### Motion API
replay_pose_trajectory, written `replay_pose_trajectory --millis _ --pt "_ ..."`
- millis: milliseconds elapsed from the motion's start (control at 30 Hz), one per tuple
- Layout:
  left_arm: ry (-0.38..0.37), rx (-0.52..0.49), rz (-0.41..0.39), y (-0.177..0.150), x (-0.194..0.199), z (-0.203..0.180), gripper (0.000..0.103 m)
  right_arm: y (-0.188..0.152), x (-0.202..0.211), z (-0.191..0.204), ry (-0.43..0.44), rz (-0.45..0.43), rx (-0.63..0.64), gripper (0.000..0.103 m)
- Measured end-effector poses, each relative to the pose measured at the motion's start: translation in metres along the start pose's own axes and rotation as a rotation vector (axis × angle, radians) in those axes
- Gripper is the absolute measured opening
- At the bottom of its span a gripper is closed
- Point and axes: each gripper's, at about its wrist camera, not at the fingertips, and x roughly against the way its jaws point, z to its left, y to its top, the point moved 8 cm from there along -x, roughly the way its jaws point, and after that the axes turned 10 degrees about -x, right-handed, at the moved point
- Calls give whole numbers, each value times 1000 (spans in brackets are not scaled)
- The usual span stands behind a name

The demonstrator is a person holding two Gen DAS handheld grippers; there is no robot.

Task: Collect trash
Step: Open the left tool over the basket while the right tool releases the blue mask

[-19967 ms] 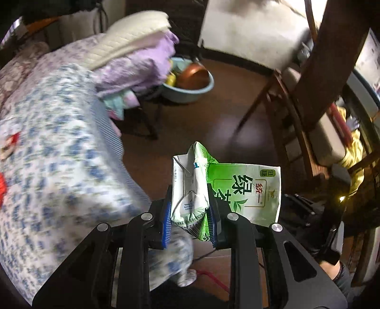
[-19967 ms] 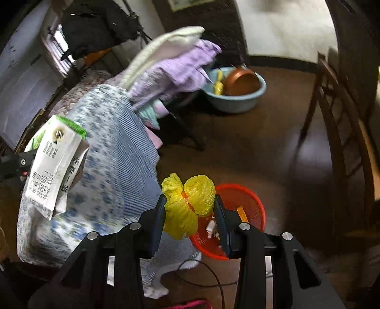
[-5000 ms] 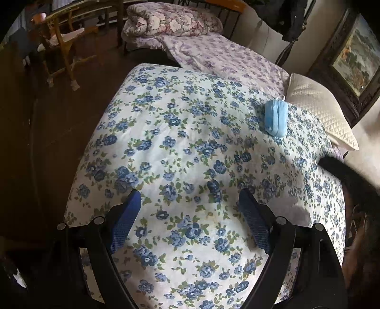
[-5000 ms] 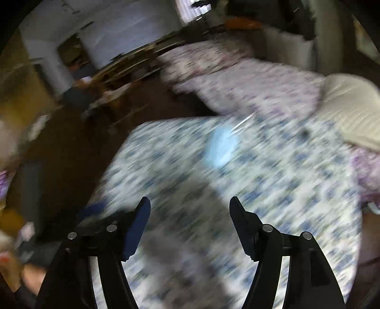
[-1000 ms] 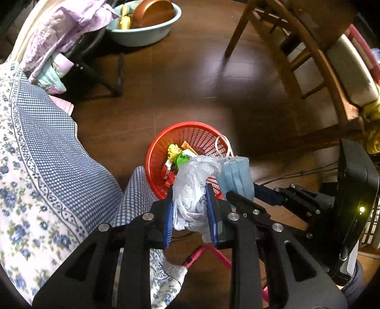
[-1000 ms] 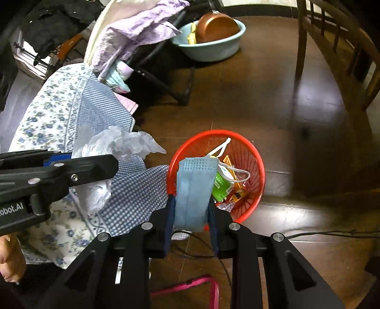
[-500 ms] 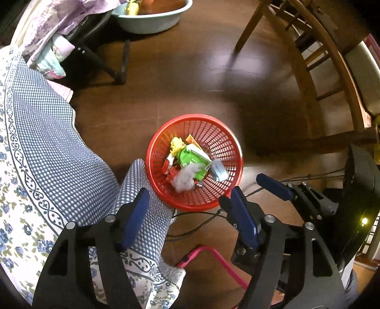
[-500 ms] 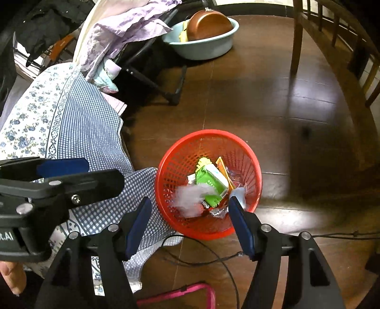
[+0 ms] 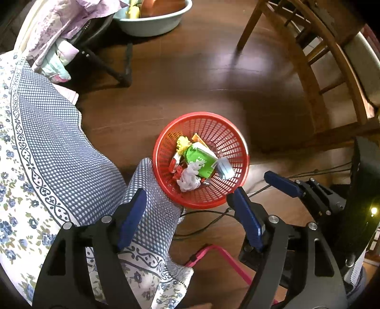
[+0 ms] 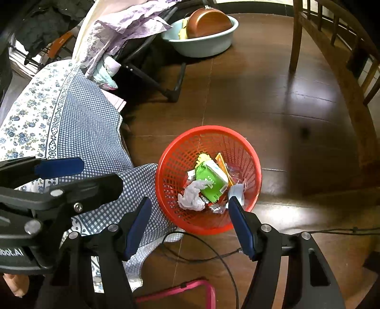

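My left gripper (image 9: 187, 206) points straight down with its blue pads spread wide and nothing between them; the jaws have just been opening. My right gripper (image 10: 188, 214) tilts steeply down, its pads likewise apart and empty, its jaws also just opened. In the right wrist view, the left gripper's black fingers and a blue pad reach in from the left edge, above the bedspread.

Directly below and just ahead of both grippers stands the red mesh basket (image 9: 229, 134) on the dark wooden floor (image 9: 178, 78). Inside it lie the crumpled white plastic bag (image 9: 190, 177), nearest my left gripper's pads, and the blue face mask (image 9: 225, 166), at the basket's right side, close under the tip of my right gripper's right pad in the right wrist view. Between them sits a green drink carton (image 9: 200, 158); behind it are a yellow wad (image 9: 182, 142) and an orange wrapper (image 10: 222, 161).

To the left of the grippers, a blue checked and floral bedspread (image 9: 54, 152) hangs down, its corner touching the basket's near left rim. Black cables (image 10: 201, 249) and a pink frame (image 9: 218, 256) lie on the floor beneath the grippers. Farther out, a pale green basin (image 10: 201, 45) holds a copper-coloured bowl (image 10: 209, 22), beside a black stand draped with purple cloth (image 10: 123, 28). Wooden chair legs (image 9: 308, 61) stand to the far right.
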Motion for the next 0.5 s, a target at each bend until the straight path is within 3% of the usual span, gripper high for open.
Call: replay_pose_trajectory --millis 500 --pt "8 -12 -11 0 2 -2 74 -1 -2 -2 -3 3 -1 66"
